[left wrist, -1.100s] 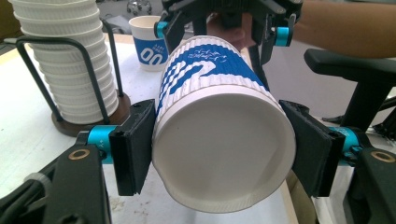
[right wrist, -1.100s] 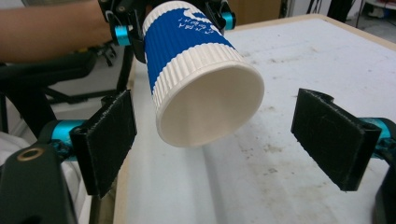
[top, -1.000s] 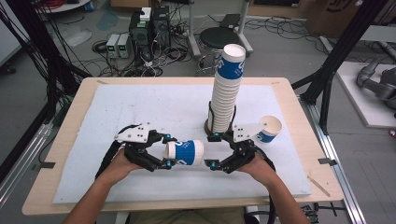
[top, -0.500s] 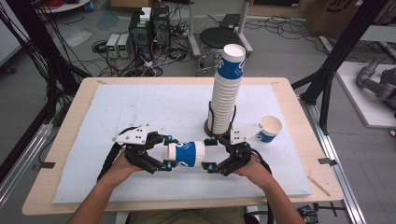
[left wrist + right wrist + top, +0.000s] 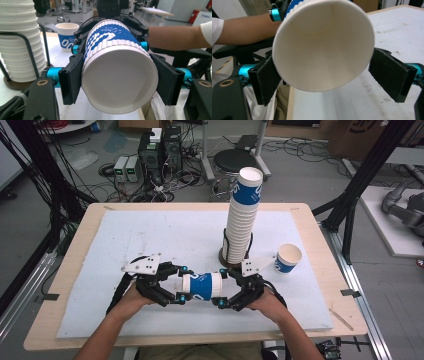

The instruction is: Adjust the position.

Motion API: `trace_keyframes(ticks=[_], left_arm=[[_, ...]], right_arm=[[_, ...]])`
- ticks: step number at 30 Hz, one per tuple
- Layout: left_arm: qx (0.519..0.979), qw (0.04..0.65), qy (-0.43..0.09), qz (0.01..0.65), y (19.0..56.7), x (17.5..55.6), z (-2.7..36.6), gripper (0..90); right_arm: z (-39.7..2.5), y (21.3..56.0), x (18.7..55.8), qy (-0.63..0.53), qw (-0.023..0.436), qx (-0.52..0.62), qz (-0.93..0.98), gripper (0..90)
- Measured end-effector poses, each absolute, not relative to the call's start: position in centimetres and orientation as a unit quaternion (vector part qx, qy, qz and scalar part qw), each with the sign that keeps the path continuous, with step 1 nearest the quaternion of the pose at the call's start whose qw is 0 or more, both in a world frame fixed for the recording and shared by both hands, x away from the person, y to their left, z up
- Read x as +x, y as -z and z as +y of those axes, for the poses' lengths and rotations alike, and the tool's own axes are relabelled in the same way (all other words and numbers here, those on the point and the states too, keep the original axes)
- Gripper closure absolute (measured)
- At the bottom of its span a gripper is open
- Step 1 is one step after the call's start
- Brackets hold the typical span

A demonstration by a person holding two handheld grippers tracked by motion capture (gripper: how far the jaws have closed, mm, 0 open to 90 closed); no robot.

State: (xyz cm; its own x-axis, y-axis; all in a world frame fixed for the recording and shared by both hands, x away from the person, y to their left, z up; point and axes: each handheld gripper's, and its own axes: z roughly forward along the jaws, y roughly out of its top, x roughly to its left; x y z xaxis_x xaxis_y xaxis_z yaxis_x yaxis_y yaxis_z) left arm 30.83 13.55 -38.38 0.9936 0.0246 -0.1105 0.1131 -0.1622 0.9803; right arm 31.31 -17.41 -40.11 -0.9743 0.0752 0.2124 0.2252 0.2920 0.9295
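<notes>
Ribbed blue-white paper cup [image 5: 202, 286] lies sideways at lower centre of frame, above white foam worktop [image 5: 100, 245]; left gripper [image 5: 178, 284] jaws clamp base end; right gripper [image 5: 223, 288] jaws flank open rim, grip unclear

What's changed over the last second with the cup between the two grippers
The right gripper moved in from beside the lone cup toward the left gripper, and its jaws now bracket the open mouth of the held cup, the right pad standing slightly off. The left gripper kept its clamp on the base end. The tall cup stack and lone cup stayed put.
</notes>
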Motion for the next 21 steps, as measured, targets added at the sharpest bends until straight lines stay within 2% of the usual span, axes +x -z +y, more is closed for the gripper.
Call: trace_keyframes(ticks=[2,4,21], left_arm=[[0.762,0.645,0.035,0.044,38.39,30.86,13.55,30.8],[0.762,0.645,0.037,0.042,38.42,30.88,13.54,30.8],[0.768,0.639,0.034,0.040,38.76,30.88,13.41,31.6]], right_arm=[[-17.38,40.14,31.38,0.589,0.064,-0.092,-0.800,14.4],[-17.41,40.13,31.39,0.590,0.068,-0.084,-0.800,19.2],[-17.88,39.73,31.23,0.589,0.058,-0.072,-0.803,29.0]])
